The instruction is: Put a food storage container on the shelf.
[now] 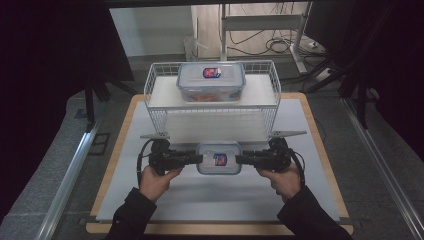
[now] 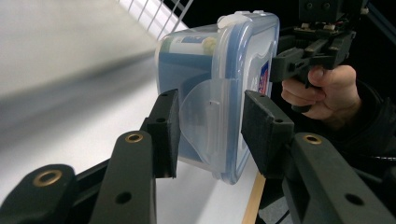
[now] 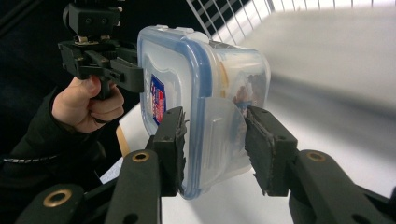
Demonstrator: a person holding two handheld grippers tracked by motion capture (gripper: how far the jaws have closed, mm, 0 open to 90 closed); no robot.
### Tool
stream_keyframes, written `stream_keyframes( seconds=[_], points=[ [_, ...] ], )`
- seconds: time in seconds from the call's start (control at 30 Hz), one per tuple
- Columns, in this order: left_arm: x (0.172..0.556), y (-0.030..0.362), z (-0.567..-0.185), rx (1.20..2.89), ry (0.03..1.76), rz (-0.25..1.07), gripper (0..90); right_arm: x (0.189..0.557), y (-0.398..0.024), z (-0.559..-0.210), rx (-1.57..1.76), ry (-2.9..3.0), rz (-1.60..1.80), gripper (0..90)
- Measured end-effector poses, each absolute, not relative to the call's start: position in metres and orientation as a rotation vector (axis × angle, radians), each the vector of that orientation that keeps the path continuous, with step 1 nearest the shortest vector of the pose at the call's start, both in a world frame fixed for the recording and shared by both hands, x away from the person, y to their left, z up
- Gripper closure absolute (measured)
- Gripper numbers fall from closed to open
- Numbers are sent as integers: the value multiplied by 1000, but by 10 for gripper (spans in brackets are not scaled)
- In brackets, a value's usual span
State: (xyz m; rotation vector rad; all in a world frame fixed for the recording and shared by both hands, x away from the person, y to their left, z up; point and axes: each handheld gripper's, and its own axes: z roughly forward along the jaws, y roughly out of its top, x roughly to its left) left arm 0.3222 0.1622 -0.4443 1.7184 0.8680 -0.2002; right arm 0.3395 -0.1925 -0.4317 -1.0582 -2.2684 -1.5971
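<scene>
A clear plastic food container [image 1: 218,159] with a blue-rimmed lid and a red-and-blue label hangs over the white mat [image 1: 200,200], gripped at both short ends. My left gripper [image 1: 199,159] is shut on its left end. In the left gripper view my left gripper [image 2: 210,133] clamps the latch flap and lid rim of the container [image 2: 219,70]. My right gripper [image 1: 239,159] is shut on the opposite end. The right gripper view shows my right gripper [image 3: 215,144] pressing the lid and flap of the container [image 3: 187,84], with food dimly visible inside.
A white wire rack [image 1: 160,95] stands at the back of the mat. A second, similar container [image 1: 211,80] rests on its top shelf. The lower level under the shelf is open toward me. Dark floor and metal rails flank the wooden table [image 1: 112,165].
</scene>
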Motion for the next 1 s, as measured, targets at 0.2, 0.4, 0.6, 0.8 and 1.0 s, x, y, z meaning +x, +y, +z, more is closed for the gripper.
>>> stream_keyframes(
  seconds=[0.2, 0.4, 0.6, 0.8, 1.0],
  points=[
    [334, 164, -403, 1737, 832, -153, 583, 354, -191, -392, -1019, -2279, -1653, 582],
    [353, 169, -365, 1739, 816, -129, 583, 372, -186, -357, -998, -2286, -1680, 582],
    [374, 175, -335, 1713, 829, -113, 581, 394, -181, -326, -996, -2284, -1702, 582],
    [391, 180, -306, 1691, 844, -82, 578, 414, -174, -301, -1002, -2256, -1732, 582],
    [408, 185, -288, 1663, 862, -69, 576, 433, -170, -286, -1012, -2224, -1756, 582]
  ],
)
